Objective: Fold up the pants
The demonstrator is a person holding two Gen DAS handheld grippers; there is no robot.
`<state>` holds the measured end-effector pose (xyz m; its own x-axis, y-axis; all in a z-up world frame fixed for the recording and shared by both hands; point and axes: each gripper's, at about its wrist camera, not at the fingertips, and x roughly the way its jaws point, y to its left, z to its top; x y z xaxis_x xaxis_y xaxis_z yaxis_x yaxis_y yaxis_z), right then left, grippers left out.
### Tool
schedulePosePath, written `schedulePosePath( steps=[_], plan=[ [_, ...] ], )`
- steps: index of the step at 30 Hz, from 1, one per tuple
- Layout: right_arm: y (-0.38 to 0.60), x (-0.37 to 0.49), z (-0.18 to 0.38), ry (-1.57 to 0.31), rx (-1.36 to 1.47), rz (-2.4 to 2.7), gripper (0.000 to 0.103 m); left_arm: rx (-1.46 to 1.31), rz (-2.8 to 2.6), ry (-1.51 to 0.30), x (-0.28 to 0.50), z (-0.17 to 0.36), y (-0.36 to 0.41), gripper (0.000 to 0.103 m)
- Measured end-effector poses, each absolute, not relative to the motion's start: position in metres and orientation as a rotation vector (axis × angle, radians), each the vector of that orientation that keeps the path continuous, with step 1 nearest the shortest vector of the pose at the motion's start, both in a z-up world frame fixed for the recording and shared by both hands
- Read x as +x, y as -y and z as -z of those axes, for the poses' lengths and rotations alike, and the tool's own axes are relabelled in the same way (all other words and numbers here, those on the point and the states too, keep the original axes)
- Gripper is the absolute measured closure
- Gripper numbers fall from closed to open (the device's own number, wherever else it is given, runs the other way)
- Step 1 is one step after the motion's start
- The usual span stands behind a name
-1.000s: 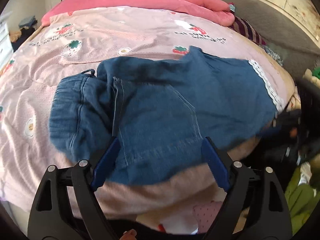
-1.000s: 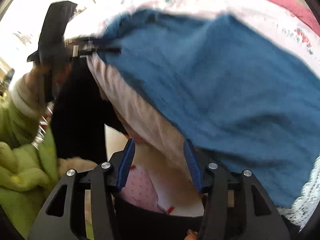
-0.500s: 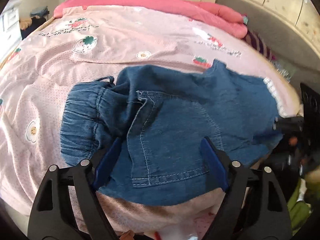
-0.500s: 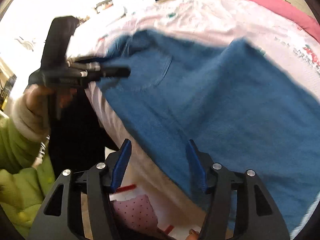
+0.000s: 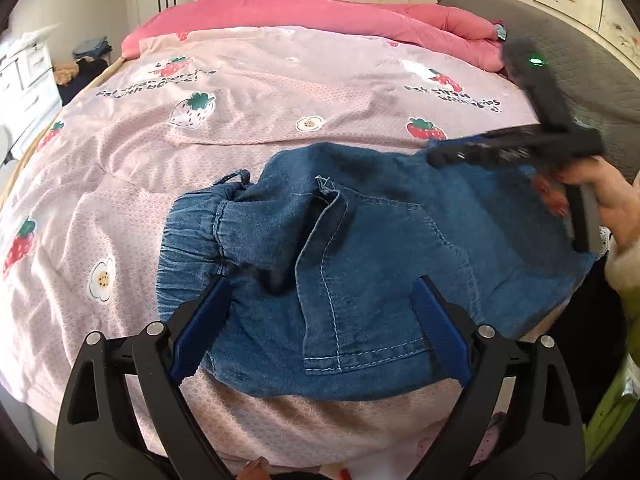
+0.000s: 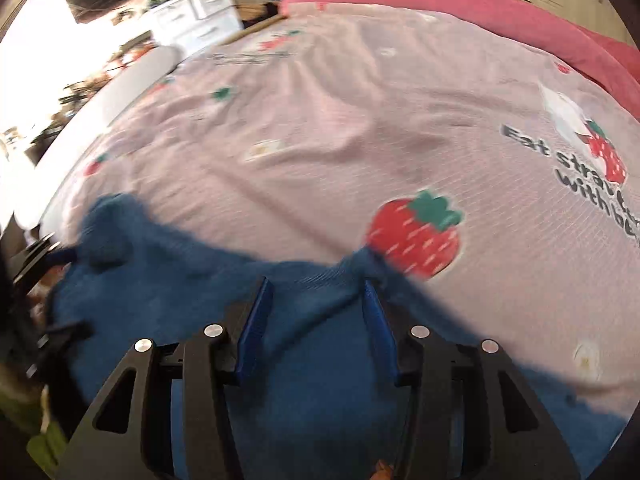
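Note:
Blue denim pants [image 5: 372,264] lie crumpled on the pink strawberry bedspread [image 5: 248,92], elastic waistband to the left and a stitched pocket facing up. My left gripper [image 5: 320,280] hovers over their near edge; its jaws are opening wide and its pads press on nothing. A hand holds my right gripper [image 5: 440,154] at the pants' far right edge. In the right wrist view, the right gripper [image 6: 316,282] points down onto the pants [image 6: 312,360]. Its jaws are closing with a ridge of denim between the fingers, and the pads stand apart from it.
A rolled pink quilt [image 5: 320,12] runs along the back of the bed. A grey padded panel [image 5: 580,60] stands at the right, white drawers [image 5: 24,84] at the left. The bed's near edge [image 5: 320,432] drops off just below the pants. A hand and a green sleeve [image 5: 628,304] show at the right.
The right gripper swung from the bed's near edge across the pants to their far edge. The left gripper's jaws spread wider, and its view shifted slightly over the pants.

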<state>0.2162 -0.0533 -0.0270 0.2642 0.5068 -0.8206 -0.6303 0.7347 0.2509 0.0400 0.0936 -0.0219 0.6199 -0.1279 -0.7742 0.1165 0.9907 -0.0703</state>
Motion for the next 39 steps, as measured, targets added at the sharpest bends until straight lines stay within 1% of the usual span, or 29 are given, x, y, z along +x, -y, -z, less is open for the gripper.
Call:
schedulePosePath(
  steps=[4, 5, 7, 9, 10, 11, 12, 13, 14, 16, 21, 27, 36, 39],
  plan=[
    [0.071, 0.234, 0.031, -1.087, -0.030, -0.753, 0.054, -0.024, 0.132, -0.891, 0.042, 0.023, -0.097, 0.018],
    [0.080, 0.230, 0.023, -1.071, -0.018, -0.756, 0.043, -0.030, 0.135, -0.885, 0.041, 0.020, -0.098, 0.018],
    [0.102, 0.219, 0.002, -1.024, -0.011, -0.753, 0.032, -0.065, 0.150, -0.875, 0.037, 0.012, -0.100, 0.018],
    [0.137, 0.202, -0.026, -0.966, 0.022, -0.761, 0.029, -0.107, 0.183, -0.845, 0.032, -0.003, -0.100, 0.017],
    [0.154, 0.194, -0.037, -0.943, 0.028, -0.747, 0.022, -0.106, 0.200, -0.822, 0.030, -0.014, -0.096, 0.017],
    [0.179, 0.185, -0.050, -0.916, 0.024, -0.719, 0.018, -0.093, 0.204, -0.808, 0.028, -0.020, -0.091, 0.016],
    [0.191, 0.181, -0.056, -0.904, 0.019, -0.698, 0.018, -0.067, 0.212, -0.778, 0.026, -0.030, -0.082, 0.015],
    [0.208, 0.175, -0.063, -0.896, 0.011, -0.678, 0.017, -0.057, 0.221, -0.760, 0.025, -0.036, -0.075, 0.011],
    [0.227, 0.168, -0.069, -0.894, -0.004, -0.655, 0.015, -0.053, 0.245, -0.738, 0.025, -0.045, -0.065, 0.009],
    [0.253, 0.154, -0.076, -0.885, -0.027, -0.603, 0.012, -0.050, 0.283, -0.716, 0.030, -0.052, -0.049, 0.009],
    [0.295, 0.136, -0.076, -0.882, -0.054, -0.533, 0.011, -0.024, 0.360, -0.713, 0.043, -0.059, 0.003, 0.009],
    [0.314, 0.131, -0.065, -0.907, -0.052, -0.506, 0.011, 0.022, 0.437, -0.730, 0.054, -0.050, 0.062, 0.009],
    [0.320, 0.155, -0.037, -0.964, -0.024, -0.515, 0.010, 0.085, 0.542, -0.790, 0.058, -0.022, 0.134, 0.009],
    [0.322, 0.168, -0.022, -1.010, -0.001, -0.531, 0.010, 0.128, 0.577, -0.802, 0.055, -0.012, 0.157, 0.009]
  ],
)
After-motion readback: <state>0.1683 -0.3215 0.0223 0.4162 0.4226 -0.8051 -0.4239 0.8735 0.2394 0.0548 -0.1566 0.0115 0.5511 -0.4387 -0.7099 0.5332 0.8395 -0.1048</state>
